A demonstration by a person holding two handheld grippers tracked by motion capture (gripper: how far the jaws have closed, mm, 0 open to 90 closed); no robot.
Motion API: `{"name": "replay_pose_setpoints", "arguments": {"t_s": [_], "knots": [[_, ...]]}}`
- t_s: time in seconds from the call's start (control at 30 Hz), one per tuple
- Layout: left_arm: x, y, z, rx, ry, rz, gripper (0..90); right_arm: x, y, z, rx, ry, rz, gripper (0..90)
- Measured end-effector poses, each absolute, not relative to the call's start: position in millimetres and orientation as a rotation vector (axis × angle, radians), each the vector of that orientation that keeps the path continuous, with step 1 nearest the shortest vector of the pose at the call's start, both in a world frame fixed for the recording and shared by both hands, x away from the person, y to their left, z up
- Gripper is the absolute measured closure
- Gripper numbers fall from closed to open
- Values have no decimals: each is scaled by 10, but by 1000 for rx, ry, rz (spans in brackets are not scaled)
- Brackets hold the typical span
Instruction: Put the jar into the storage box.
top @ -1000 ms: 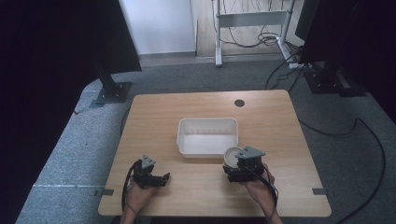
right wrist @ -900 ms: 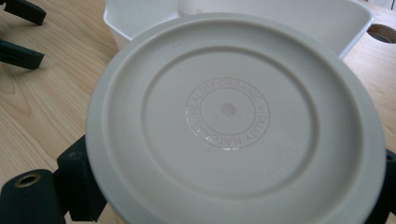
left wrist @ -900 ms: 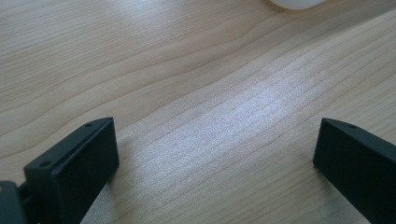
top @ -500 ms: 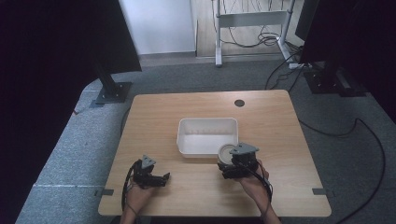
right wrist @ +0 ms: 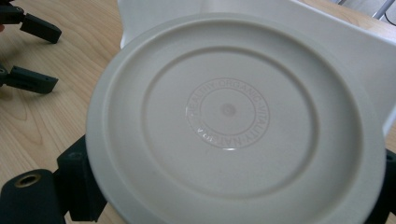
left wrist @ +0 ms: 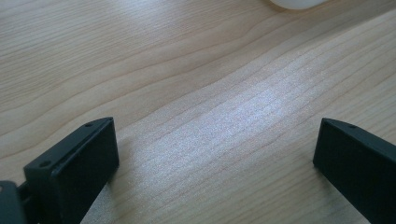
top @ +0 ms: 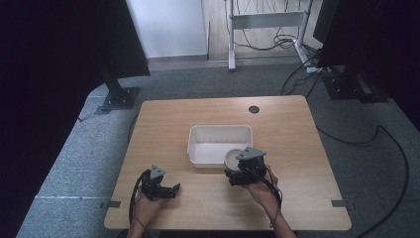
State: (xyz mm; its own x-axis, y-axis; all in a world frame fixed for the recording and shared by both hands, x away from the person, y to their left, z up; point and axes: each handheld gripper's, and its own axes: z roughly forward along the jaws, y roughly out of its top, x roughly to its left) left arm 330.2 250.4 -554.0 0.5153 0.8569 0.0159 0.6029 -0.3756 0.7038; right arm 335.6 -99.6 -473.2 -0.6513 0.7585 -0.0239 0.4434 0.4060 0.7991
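At a pale wooden bench (top: pixel 297 148), we see a person working with a hand-held gripper in each hand. The right hand-held gripper (top: pixel 237 171) grasps a round off-white plate (right wrist: pixel 233 126) — its jaws sit at either side of the rim, dark blocks showing below the plate's left and right edges in the right gripper view. The plate is held tilted, its underside toward that camera, with a ring of embossed lettering around a small centre dot; in the high view it sits at the front right corner of a white rectangular tub (top: pixel 218 136), whether touching the rim or just above it we cannot tell. The tub stands near the middle of the bench. The left hand-held gripper (top: pixel 171 188) is released, its two black jaws spread wide over bare wood grain in the left gripper view, with a sliver of the tub's white edge at the top of that picture. It lies low near the bench's front edge, well apart from the plate — its open jaws point toward the right hand (top: pixel 260 191). A small dark round hole (top: pixel 254 109) marks the far side of the benchtop.
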Motion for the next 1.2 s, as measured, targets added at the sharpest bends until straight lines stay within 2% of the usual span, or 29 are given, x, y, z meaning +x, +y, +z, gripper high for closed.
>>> {"name": "replay_pose_setpoints", "arguments": {"t_s": [1.2], "knots": [[3306,2506,-5540,2114,1180,507,0,3902,-775,-4795,1104,2212,1079,91]]}}
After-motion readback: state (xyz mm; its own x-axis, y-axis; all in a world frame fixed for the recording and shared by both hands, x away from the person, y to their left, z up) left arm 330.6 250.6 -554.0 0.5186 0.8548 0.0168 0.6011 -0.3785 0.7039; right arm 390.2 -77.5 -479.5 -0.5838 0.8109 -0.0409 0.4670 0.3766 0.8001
